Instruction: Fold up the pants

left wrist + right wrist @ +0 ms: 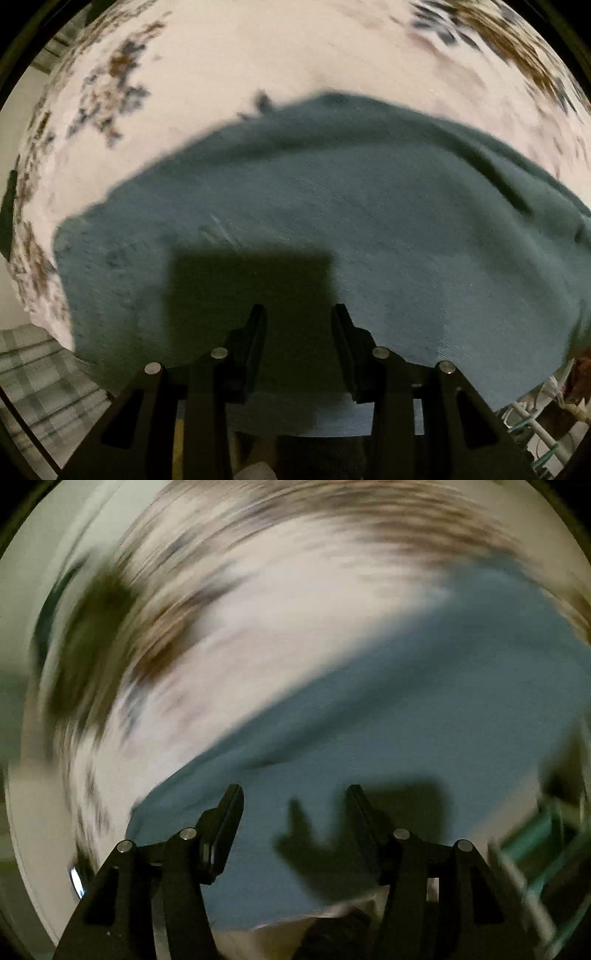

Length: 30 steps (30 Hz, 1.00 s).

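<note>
The teal-blue pants (pixel 332 206) lie spread flat on a white bedspread with brown and grey floral print (pixel 258 55). My left gripper (pixel 298 312) is open and empty, hovering just above the near part of the pants, with its shadow on the cloth. In the right wrist view the pants (pixel 406 720) fill the lower right, blurred by motion. My right gripper (pixel 295 792) is open and empty above the pants, near their left edge, with its shadow on the cloth.
The bedspread (pixel 277 590) extends beyond the pants on the far side. A grey plaid fabric (pixel 37 373) shows at the lower left beyond the bed's edge. White and green cords or frame parts (pixel 535 424) lie at the lower right.
</note>
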{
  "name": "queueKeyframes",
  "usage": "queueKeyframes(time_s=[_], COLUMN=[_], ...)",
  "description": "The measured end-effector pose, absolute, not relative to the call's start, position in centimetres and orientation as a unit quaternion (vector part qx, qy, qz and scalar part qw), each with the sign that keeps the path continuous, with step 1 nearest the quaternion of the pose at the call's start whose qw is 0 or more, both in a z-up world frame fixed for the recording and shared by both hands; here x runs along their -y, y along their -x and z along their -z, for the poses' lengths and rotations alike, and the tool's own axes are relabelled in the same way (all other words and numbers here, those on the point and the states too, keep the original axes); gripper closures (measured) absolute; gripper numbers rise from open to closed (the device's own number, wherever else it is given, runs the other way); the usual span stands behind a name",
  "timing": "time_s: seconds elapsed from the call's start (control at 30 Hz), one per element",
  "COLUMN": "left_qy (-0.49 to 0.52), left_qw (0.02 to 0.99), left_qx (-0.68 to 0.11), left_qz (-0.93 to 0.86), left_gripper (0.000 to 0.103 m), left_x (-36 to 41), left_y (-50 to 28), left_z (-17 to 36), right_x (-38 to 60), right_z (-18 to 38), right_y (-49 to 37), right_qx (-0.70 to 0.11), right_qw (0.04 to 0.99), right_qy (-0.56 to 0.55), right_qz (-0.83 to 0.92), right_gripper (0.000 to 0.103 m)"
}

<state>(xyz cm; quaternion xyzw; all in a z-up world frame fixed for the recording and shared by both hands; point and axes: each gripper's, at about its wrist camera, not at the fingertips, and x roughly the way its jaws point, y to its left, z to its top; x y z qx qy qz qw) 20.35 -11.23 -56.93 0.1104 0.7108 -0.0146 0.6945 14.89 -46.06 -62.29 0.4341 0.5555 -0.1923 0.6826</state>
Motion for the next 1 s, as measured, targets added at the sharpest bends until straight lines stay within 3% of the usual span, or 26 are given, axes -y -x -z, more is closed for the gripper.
queueKeyframes(time_s=[0.2, 0.43, 0.5, 0.53, 0.57, 0.73, 0.93, 0.97, 1.0], left_qy=[-0.082, -0.076, -0.069, -0.064, -0.062, -0.073, -0.066, -0.065, -0.064], left_qw=[0.686, 0.665, 0.663, 0.663, 0.663, 0.666, 0.669, 0.669, 0.670], left_qx=[-0.723, -0.741, -0.743, -0.744, -0.744, -0.739, -0.737, -0.737, -0.737], left_qz=[-0.013, -0.045, -0.053, -0.057, -0.059, -0.063, -0.069, -0.068, -0.068], left_gripper=[0.069, 0.068, 0.067, 0.066, 0.066, 0.065, 0.065, 0.065, 0.065], left_x=[10.3, 10.6, 11.4, 11.4, 11.4, 11.6, 12.0, 11.4, 11.4], left_y=[-18.4, -19.0, -19.4, -19.6, -19.6, -19.3, -19.0, -18.6, -18.7], left_z=[58.9, 59.0, 59.4, 59.6, 59.7, 60.9, 61.5, 61.8, 61.8], right_x=[60.7, 66.0, 66.3, 66.3, 66.2, 66.7, 67.3, 67.0, 66.8], right_z=[65.6, 70.7, 70.0, 69.3, 69.0, 69.0, 70.0, 69.9, 69.6], right_y=[-1.4, 0.8, 1.3, 1.7, 1.8, 2.6, 2.1, 1.9, 1.7], right_qx=[-0.490, -0.432, -0.405, -0.387, -0.382, -0.352, -0.335, -0.335, -0.339], right_qw=[0.613, 0.605, 0.624, 0.637, 0.642, 0.657, 0.665, 0.669, 0.676], right_qy=[-0.531, -0.615, -0.605, -0.599, -0.596, -0.617, -0.624, -0.620, -0.609], right_qz=[0.321, 0.263, 0.284, 0.292, 0.295, 0.253, 0.235, 0.237, 0.239], right_gripper=[0.043, 0.043, 0.054, 0.081, 0.082, 0.079, 0.050, 0.052, 0.061])
